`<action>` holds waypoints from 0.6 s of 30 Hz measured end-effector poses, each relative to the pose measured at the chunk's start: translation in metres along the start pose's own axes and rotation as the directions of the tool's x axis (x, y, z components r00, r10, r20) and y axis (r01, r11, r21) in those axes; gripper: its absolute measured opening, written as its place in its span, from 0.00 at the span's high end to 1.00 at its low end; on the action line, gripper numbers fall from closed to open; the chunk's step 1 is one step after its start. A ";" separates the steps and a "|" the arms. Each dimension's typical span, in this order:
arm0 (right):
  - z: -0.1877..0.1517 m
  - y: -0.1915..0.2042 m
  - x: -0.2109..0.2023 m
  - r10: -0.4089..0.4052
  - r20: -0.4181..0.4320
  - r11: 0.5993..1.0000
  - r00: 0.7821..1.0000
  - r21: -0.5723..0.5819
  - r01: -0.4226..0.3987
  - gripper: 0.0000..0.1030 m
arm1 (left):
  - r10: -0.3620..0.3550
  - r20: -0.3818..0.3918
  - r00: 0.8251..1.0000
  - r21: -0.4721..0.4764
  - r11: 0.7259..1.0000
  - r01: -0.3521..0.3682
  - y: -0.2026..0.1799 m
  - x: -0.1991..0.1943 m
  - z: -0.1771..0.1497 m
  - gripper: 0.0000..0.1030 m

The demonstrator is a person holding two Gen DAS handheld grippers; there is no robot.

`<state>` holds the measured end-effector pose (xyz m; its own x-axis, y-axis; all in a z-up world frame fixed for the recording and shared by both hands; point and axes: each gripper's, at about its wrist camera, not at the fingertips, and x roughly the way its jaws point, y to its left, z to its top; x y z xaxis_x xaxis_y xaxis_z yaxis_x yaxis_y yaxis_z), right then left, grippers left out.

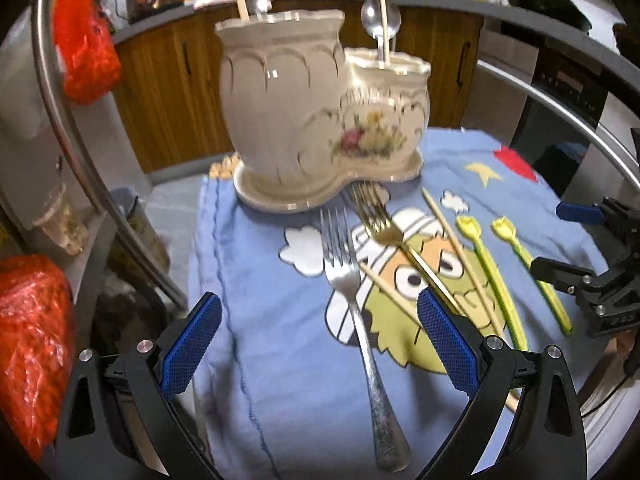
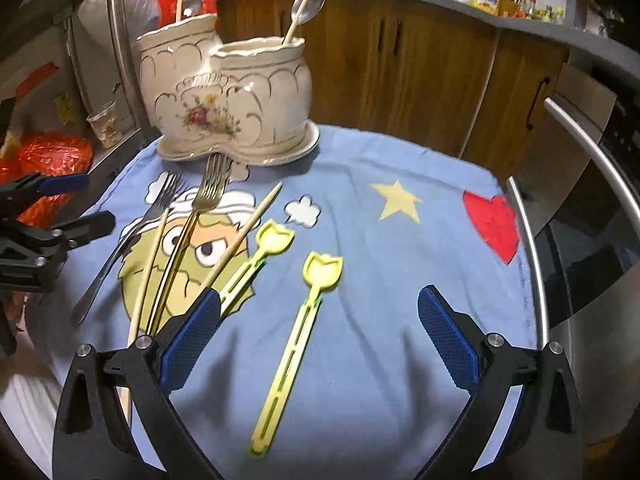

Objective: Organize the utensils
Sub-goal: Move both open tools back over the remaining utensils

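A cream ceramic double utensil holder (image 1: 304,120) (image 2: 236,96) stands at the back of the blue cloth, holding a chopstick and a spoon in each cup. On the cloth lie a silver fork (image 1: 352,304) (image 2: 120,248), a gold fork (image 1: 396,240) (image 2: 188,236), two wooden chopsticks (image 1: 460,256) (image 2: 244,232) and two yellow tulip-headed picks (image 1: 492,276) (image 2: 300,320). My left gripper (image 1: 320,344) is open above the silver fork's handle. My right gripper (image 2: 320,340) is open above a yellow pick's stem.
The table has a curved metal rail (image 1: 92,168) (image 2: 532,248) around it. Red plastic bags (image 1: 32,352) and a plastic cup (image 1: 60,224) sit at the left. Wooden cabinets (image 2: 420,76) and a cluttered counter stand behind.
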<state>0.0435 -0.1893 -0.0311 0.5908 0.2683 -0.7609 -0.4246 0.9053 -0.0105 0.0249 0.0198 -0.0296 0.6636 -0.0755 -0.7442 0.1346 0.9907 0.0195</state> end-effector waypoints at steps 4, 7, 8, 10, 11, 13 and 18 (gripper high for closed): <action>-0.002 -0.001 0.003 -0.004 -0.016 1.000 1.000 -0.009 0.004 0.09 | 0.001 -0.038 0.999 0.017 1.000 0.000 -0.003 0.007 -0.004 0.05; -0.003 -0.002 0.007 0.004 -0.040 1.000 0.999 -0.005 -0.004 0.18 | 0.002 -0.045 0.999 0.033 0.999 -0.001 -0.007 0.009 -0.005 0.05; -0.004 -0.003 0.009 0.012 -0.051 1.000 0.999 -0.001 -0.012 0.20 | -0.001 -0.043 0.999 0.037 0.999 0.003 -0.008 0.008 -0.005 0.05; -0.005 -0.002 0.011 0.029 -0.065 1.000 0.997 -0.002 -0.029 0.26 | -0.013 -0.041 0.999 0.039 0.999 0.015 -0.009 0.006 -0.006 0.06; -0.006 -0.001 0.011 0.035 -0.070 0.999 0.997 -0.007 -0.035 0.27 | -0.020 -0.041 0.999 0.042 0.999 0.022 -0.010 0.006 -0.006 0.07; -0.006 0.002 0.010 0.038 -0.070 0.999 0.997 -0.017 -0.039 0.33 | -0.024 -0.039 0.999 0.055 0.998 0.026 -0.013 0.005 -0.006 0.08; -0.007 0.005 0.011 0.061 -0.085 0.998 0.994 -0.009 -0.062 0.47 | -0.023 -0.031 0.999 0.099 0.995 0.026 -0.023 0.002 -0.005 0.20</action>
<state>0.0427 -0.1842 -0.0438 0.5031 0.2938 -0.8127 -0.4664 0.8840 0.0308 0.0190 -0.0022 -0.0350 0.6375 -0.0950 -0.7646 0.2239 0.9724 0.0659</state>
